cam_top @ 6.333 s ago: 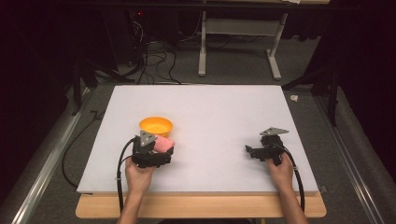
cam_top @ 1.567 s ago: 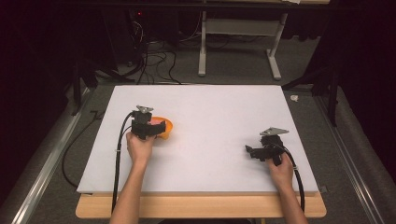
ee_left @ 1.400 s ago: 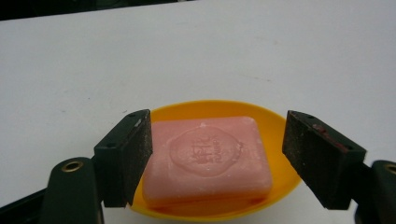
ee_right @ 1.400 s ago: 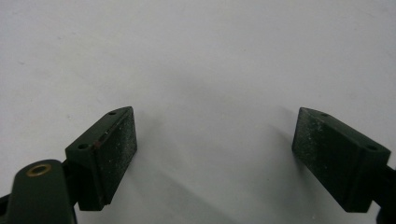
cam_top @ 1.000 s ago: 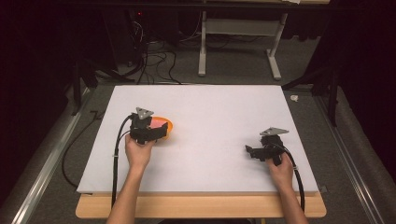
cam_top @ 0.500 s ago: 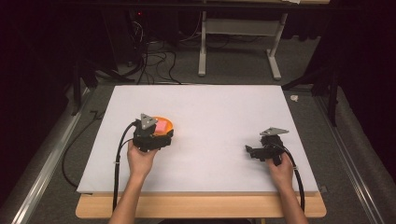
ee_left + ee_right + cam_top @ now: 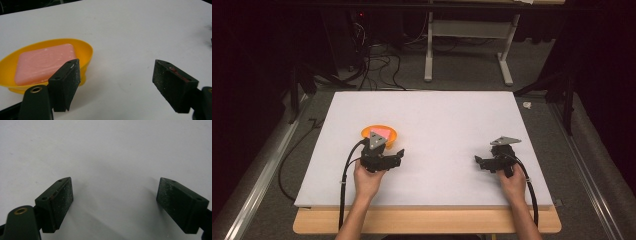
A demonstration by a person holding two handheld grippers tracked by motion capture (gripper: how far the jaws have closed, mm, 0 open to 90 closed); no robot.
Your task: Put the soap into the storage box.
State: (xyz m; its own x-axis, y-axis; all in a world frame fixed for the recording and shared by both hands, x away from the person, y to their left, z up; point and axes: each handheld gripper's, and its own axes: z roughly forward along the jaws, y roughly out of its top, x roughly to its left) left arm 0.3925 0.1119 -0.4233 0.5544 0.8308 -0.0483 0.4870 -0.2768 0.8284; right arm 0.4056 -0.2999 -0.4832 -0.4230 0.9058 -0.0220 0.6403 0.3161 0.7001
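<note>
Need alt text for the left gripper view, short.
A pink soap bar lies in a yellow dish on a white table, at the left. In front, the left gripper has its two black jaws wide apart, holding nothing.

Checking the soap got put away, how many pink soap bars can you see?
1. The pink rectangular soap bar lies inside the orange-yellow oval plastic dish on the white table, by the left hand-held gripper.

Table check, both my grippers at the near edge.

My left gripper (image 7: 396, 156) sits just below the orange dish (image 7: 379, 133) with the pink soap (image 7: 383, 132), left of centre. My right gripper (image 7: 480, 162) rests on the white table (image 7: 452, 115), well apart.
</note>
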